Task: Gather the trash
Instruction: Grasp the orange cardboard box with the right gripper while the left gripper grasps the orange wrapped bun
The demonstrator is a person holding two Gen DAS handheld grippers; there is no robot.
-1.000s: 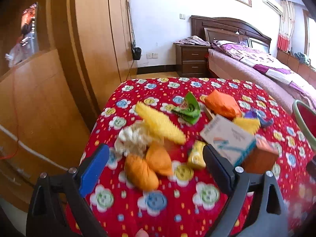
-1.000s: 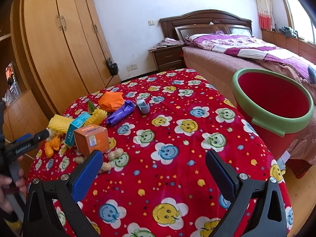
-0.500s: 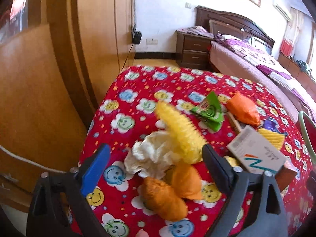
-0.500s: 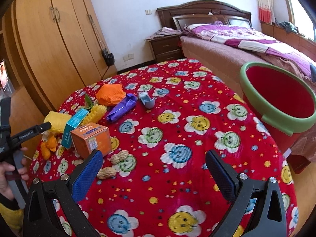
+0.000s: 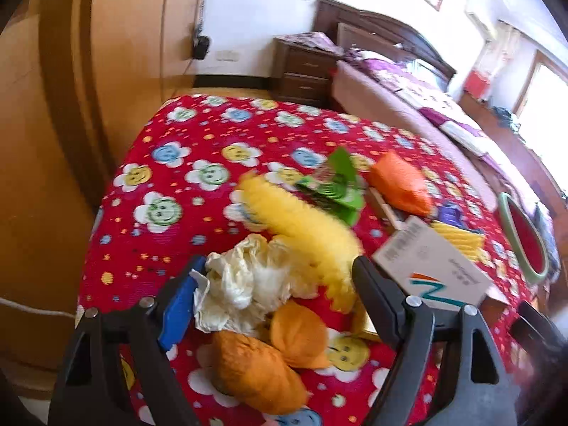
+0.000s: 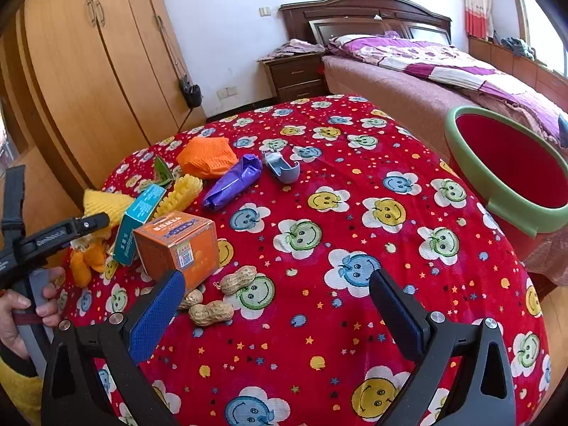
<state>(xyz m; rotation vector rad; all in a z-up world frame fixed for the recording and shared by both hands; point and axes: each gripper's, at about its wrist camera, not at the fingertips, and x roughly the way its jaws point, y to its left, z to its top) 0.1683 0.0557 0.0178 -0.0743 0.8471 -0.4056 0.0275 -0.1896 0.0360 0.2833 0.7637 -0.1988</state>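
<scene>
Left claw (image 5: 273,284) spread wide, gripping nothing, low over crumpled white paper (image 5: 245,284) near left edge of table (image 5: 198,156); blue pad touching or just beside the paper, cannot tell which. Right claw (image 6: 280,305) likewise spread and unloaded, above near edge of table, peanuts (image 6: 213,310) just beside its blue pad.

Writing: orange box (image 6: 179,245) with printed top label and a code square on its side, characters too small to read. Teal-and-white box (image 5: 431,277) leaning against orange box, barcode at one end, teal and orange mark at the other; text unreadable. Lettering on left claw's arm seen from right wrist view, not legible in full.

Rest of trash clustered at table's left side: yellow foam netting (image 5: 301,227), orange peels (image 5: 262,365), green wrapper (image 5: 333,188), orange mesh bag (image 6: 207,156), purple wrapper (image 6: 232,186), small blue-grey cup (image 6: 284,168) tipped over.

Red bin with green rim (image 6: 511,174) just off table's right edge.

Table covered in red cloth with smiley flowers. Room: wooden wardrobe (image 6: 88,64), dark bed headboard (image 6: 365,14), purple bedding, nightstand (image 6: 294,74), white wall.
</scene>
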